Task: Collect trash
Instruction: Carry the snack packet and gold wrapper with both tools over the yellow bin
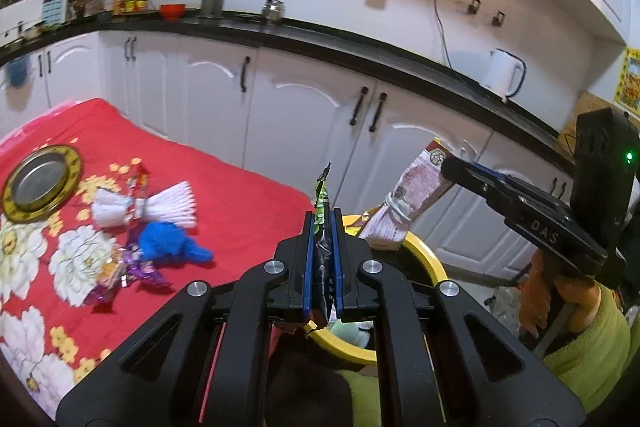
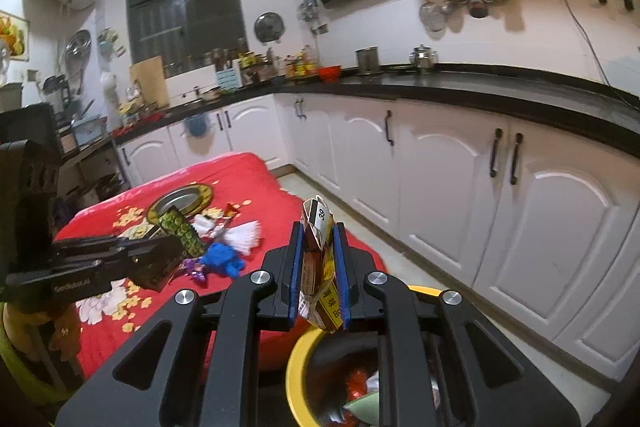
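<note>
Dim warm indoor light, soft wall shadows — slight motion blur, strong fisheye bending at edges.

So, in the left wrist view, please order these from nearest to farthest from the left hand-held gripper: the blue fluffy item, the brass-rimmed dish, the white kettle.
From the left hand-held gripper:
1. Blue fluffy item, just left on the red cloth.
2. Brass-rimmed dish, far left on the cloth.
3. White kettle, upper right on the black counter.
</note>
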Motion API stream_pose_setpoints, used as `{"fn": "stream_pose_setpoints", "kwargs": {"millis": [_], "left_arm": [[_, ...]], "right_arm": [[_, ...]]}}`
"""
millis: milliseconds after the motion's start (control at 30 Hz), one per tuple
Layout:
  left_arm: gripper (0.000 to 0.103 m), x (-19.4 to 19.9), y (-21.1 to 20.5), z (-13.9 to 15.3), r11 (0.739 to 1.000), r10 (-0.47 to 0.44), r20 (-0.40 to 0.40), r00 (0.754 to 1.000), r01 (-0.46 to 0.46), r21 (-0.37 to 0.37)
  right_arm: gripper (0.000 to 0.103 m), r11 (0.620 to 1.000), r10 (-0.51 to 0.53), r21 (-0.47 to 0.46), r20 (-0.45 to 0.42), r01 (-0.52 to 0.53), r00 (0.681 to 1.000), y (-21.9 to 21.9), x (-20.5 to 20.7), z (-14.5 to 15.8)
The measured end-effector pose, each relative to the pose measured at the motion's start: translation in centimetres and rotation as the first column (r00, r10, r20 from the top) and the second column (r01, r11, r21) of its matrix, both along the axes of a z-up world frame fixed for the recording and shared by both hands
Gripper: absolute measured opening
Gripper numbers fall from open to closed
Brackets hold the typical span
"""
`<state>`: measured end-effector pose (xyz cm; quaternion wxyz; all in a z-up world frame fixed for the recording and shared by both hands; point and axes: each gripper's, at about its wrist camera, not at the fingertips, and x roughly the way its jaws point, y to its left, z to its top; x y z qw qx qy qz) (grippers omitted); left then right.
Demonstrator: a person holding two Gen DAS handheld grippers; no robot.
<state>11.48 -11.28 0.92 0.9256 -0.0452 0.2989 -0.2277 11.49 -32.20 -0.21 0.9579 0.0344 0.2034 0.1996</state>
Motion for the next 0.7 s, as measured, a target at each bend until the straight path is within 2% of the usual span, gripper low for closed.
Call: {"fn": "stream_pose_setpoints", "kwargs": {"millis": [500, 700], "left_arm": [[0.004, 0.9, -4.6, -2.1, 0.996, -0.091, -0.042, 0.995, 0.092, 0.018], [0.004, 1.2, -6.5, -3.3, 0.991, -0.129, -0.070, 0.989, 0.131, 0.023]], "right_arm": [[0.015, 0.993, -0.114, 0.011, -0.011, 0.115, 0.993, -4.5, 0.3, -1.3], [0.015, 0.989, -0.141, 0.029, -0.044, 0.142, 0.989, -5.8, 0.9, -2.3]]}}
